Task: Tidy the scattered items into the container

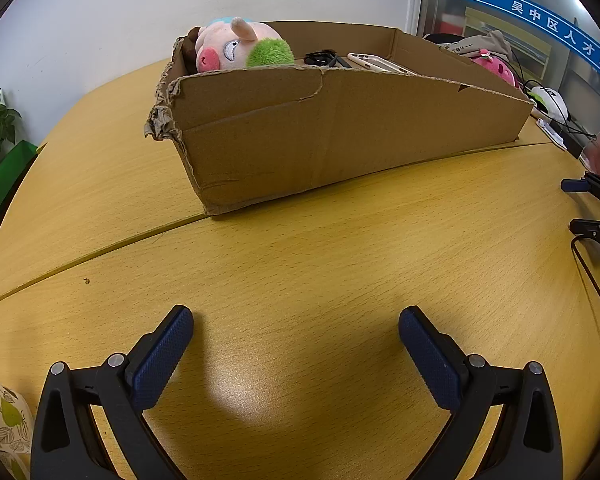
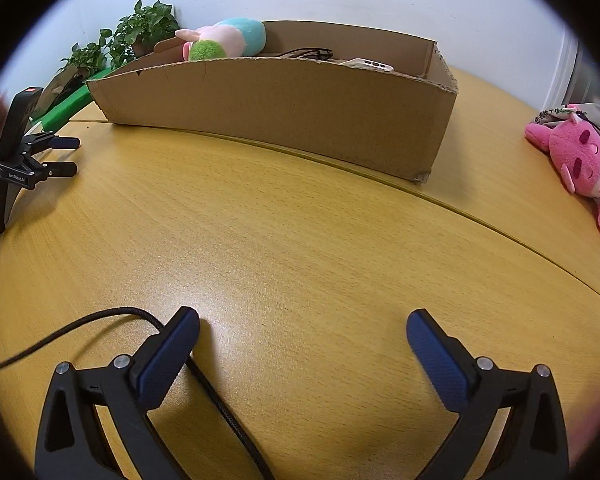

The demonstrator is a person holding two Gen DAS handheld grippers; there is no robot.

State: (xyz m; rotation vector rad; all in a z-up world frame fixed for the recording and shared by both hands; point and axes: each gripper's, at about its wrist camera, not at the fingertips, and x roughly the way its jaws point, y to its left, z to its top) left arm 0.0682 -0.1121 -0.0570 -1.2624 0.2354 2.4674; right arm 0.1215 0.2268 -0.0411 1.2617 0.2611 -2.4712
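A long cardboard box (image 1: 340,136) stands on the wooden table; it also shows in the right wrist view (image 2: 284,112). Inside it lie a pink, blue and green plush toy (image 1: 240,46) (image 2: 224,38), a white phone (image 1: 376,62) (image 2: 368,65) and a black item (image 1: 320,58). My left gripper (image 1: 296,336) is open and empty above bare table, short of the box; it also shows in the right wrist view (image 2: 66,156). My right gripper (image 2: 302,340) is open and empty, also seen at the right edge of the left wrist view (image 1: 580,204). A pink plush (image 2: 584,164) lies on the table right of the box.
A black cable (image 2: 220,396) runs under my right gripper's left finger. Potted plants (image 2: 140,32) and a green board (image 2: 68,108) stand behind the box's left end. Clutter with a white mouse-like object (image 1: 548,100) and cables lies past the box's right end. A seam (image 1: 100,248) crosses the table.
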